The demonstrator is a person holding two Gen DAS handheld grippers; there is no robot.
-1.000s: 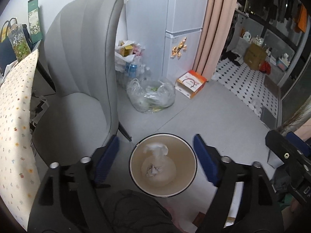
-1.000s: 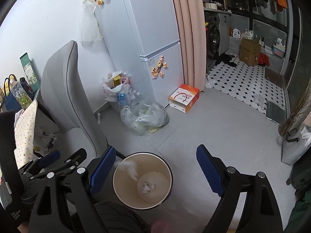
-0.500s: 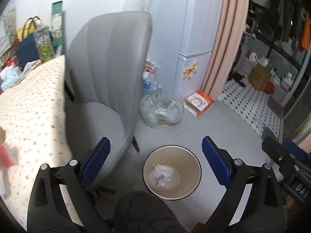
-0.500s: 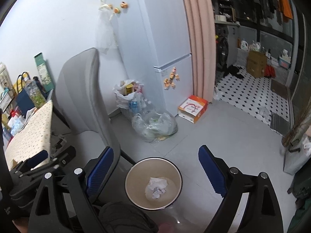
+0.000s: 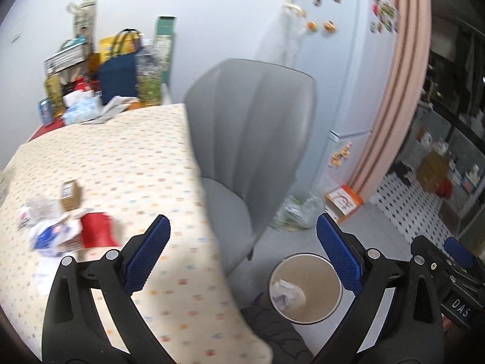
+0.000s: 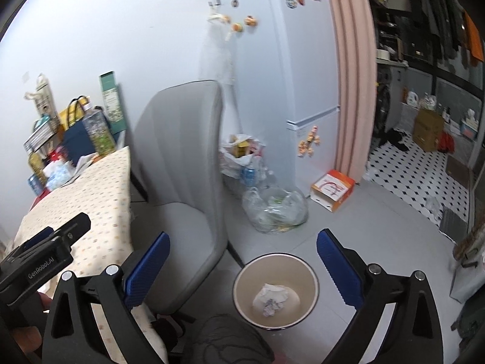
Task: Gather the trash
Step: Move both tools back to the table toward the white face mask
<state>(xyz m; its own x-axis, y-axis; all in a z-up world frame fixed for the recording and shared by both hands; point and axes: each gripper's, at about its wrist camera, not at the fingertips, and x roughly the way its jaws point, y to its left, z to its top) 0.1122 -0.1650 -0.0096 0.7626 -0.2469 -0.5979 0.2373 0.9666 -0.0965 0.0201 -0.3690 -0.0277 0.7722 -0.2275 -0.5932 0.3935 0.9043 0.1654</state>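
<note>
- The landmark here is the bin point(image 5: 306, 288), a round tan waste bin with a dark rim standing on the grey floor point(image 6: 379, 230).
- Crumpled white paper point(image 6: 272, 298) lies at the bottom of the bin, seen in both views.
- The left gripper point(image 5: 242, 251) hangs above and to the left of the bin, its blue-padded jaws spread wide with nothing between them.
- The right gripper point(image 6: 242, 261) hangs above the bin too, jaws likewise spread wide and holding nothing; the bin shows in the gap between its fingers.
- Left of the bin stands a grey chair point(image 5: 251, 139), its seat and legs close beside the bin's rim.
- Further left of the bin, beyond the chair, is a table point(image 5: 121, 157) under a dotted cream cloth.
- On the table, well apart from the bin, lies a cluster of trash: a small brown box point(image 5: 70, 194), a red wrapper point(image 5: 95, 230) and blurred white and blue wrappers point(image 5: 50, 235) just beside it.
- The far end of the table holds bags, bottles and boxes against the wall; they are too blurred to name one by one.
- Behind the bin, a clear plastic bag point(image 6: 275, 209) of rubbish sits on the floor near a white fridge point(image 6: 303, 91).
- An orange and white box point(image 6: 332, 189) lies on the floor behind and to the right of the bin, at the foot of a pink curtain point(image 6: 351, 75).
</note>
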